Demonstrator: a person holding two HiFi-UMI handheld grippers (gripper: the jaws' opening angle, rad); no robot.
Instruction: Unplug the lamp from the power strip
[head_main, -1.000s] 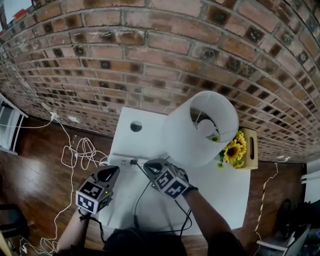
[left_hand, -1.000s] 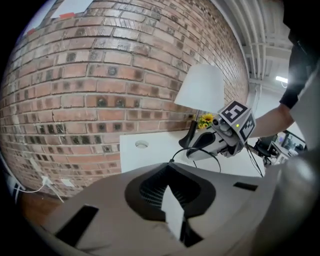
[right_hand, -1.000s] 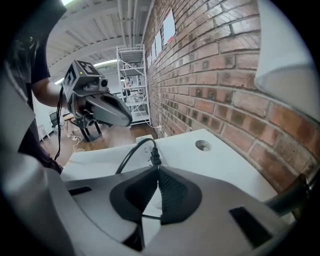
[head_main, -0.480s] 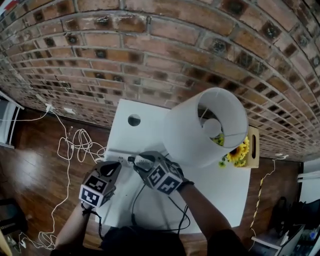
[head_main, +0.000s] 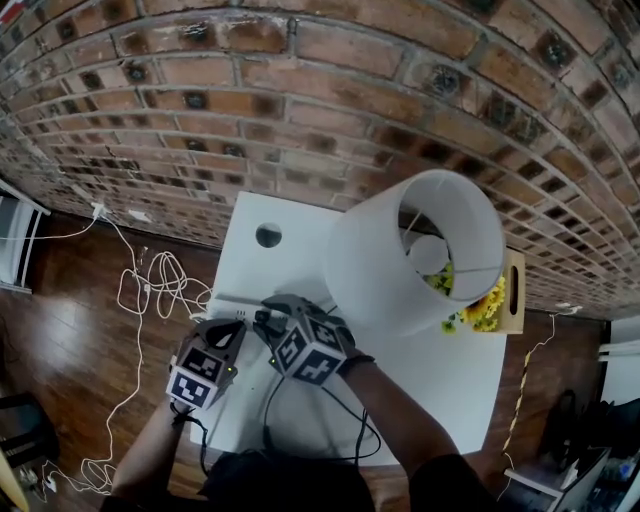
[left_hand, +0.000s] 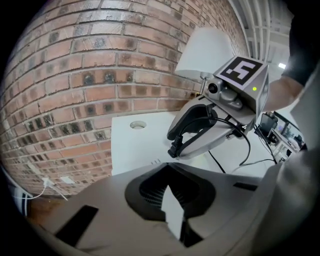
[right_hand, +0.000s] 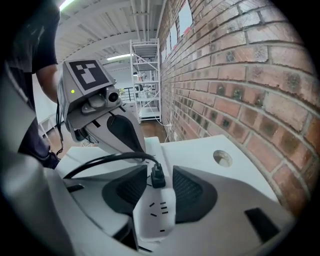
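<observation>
A white power strip (head_main: 236, 300) lies along the left edge of the white table (head_main: 440, 385). A black plug (right_hand: 158, 176) sits in it, and its black cord (right_hand: 110, 160) runs back toward me. My right gripper (right_hand: 157, 189) is open. Its jaws have just been closing, and the plug stands between them with a gap on each side. My left gripper (left_hand: 172, 200) reaches down over the strip's other end and looks shut on it, with a white sliver of the strip (left_hand: 173, 216) between its pads. The lamp's white shade (head_main: 400, 260) stands to the right.
A brick wall (head_main: 300, 100) runs close behind the table. Sunflowers (head_main: 482, 306) in a wooden box (head_main: 512, 290) stand behind the lamp. The tabletop has a round cable hole (head_main: 268, 236). White cables (head_main: 150, 295) lie looped on the wooden floor at the left.
My right gripper has moved left to the plug and its jaws now stand around it. My left gripper has sunk onto the power strip.
</observation>
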